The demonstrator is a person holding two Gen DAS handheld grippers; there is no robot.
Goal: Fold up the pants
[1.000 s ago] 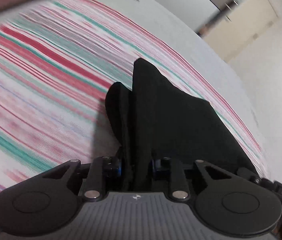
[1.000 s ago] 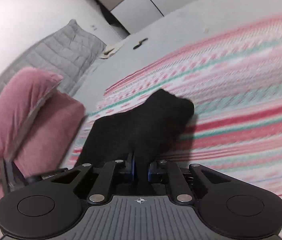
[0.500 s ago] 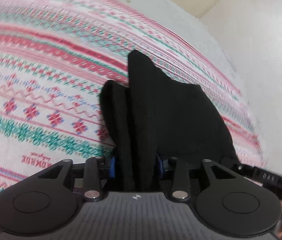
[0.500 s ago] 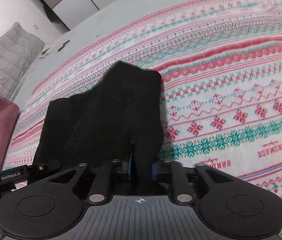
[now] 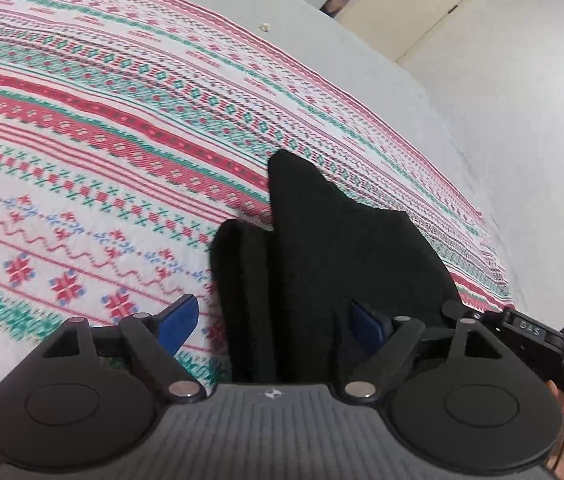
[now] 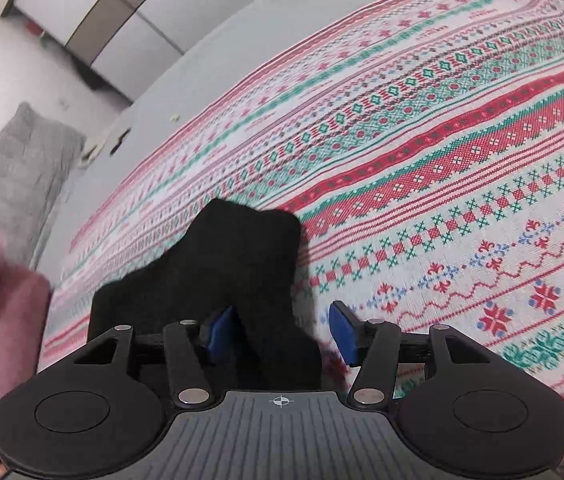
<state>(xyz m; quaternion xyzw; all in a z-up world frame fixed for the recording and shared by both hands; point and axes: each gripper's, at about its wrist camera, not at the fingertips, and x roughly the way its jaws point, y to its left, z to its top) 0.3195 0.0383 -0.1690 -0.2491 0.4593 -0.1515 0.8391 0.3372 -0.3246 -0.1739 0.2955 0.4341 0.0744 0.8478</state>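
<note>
1. On the patterned blanket (image 5: 122,128) that covers the bed, the black pants (image 5: 341,248) lie gathered into a compact stack of several layers, with a narrower fold standing just beside the main bulk on its left in the left wrist view.
2. The left tool (image 5: 278,320) stands wide: its jaws have just been opening, and the blue pads (image 5: 180,320) are clear of the cloth, though the near edge of the pants is between them.
3. The right tool (image 6: 280,334) stands about half open; its jaws have also just been opening. A ridge of the black pants (image 6: 234,272) rises between the pads (image 6: 341,332); the right one plainly does not touch it, and the left one sits close against the fabric without pressing that I can make out.
4. Judged from this, a fold has been laid down and both tools are letting go of it, so this step looks all but done.
5. What is left is hard to settle: the far edges look uneven, with one corner poking up beyond the rest, so the stack probably wants squaring or smoothing, and perhaps one more fold. How much of the pants lies under the tools' bodies cannot be seen.
6. A pink cushion (image 6: 2,312) lies at the blanket's left edge in the right wrist view, apart from the pants.
</note>
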